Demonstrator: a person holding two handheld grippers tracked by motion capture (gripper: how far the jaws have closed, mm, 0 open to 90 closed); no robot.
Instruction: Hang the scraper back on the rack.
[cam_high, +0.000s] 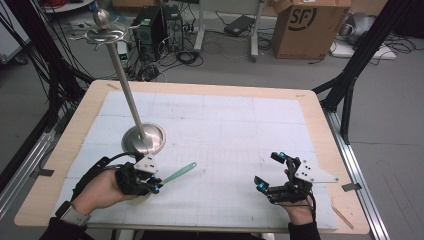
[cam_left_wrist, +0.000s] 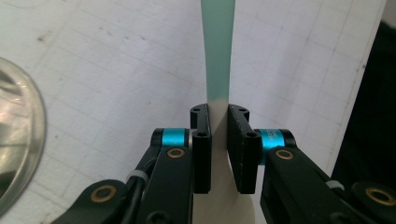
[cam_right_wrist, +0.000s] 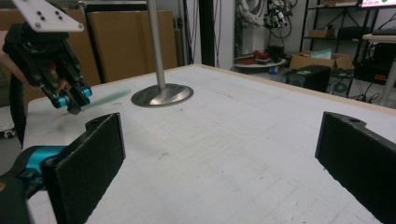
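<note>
A slim spatula-like utensil (cam_high: 176, 174) with a mint-green handle and a cream-coloured end is held clear of the white gridded mat (cam_high: 215, 125) at the near-left of the table (cam_high: 320, 130), pinched at the join of its two colours by the left gripper (cam_high: 156, 187). In the left gripper view the black fingers (cam_left_wrist: 201, 149) press flat against both faces of the thin neck, a hold that likely keeps the flat piece from twisting while leaving the long green handle (cam_left_wrist: 218, 51) free to point forward, away from the person's hand (cam_high: 100, 192). The handle angles up and to the right, its tip over bare mat. Just behind the gripper stands a tall polished metal stand (cam_high: 122, 75), its round base (cam_high: 144, 138) resting on the mat and its pole leaning up to a crown of hooks (cam_high: 102, 34); with the utensil held so near it, the stand looks the probable destination, though whether the handle has a hole for hanging cannot be made out. The right gripper (cam_high: 272, 172) waits well apart at the near-right, its fingers (cam_right_wrist: 88, 163) spread wide and holding nothing, seemingly kept out of the way while the left does the carrying. Beyond the table lie a cardboard box (cam_high: 305, 22) and tangled cables (cam_high: 187, 55) on the floor.
</note>
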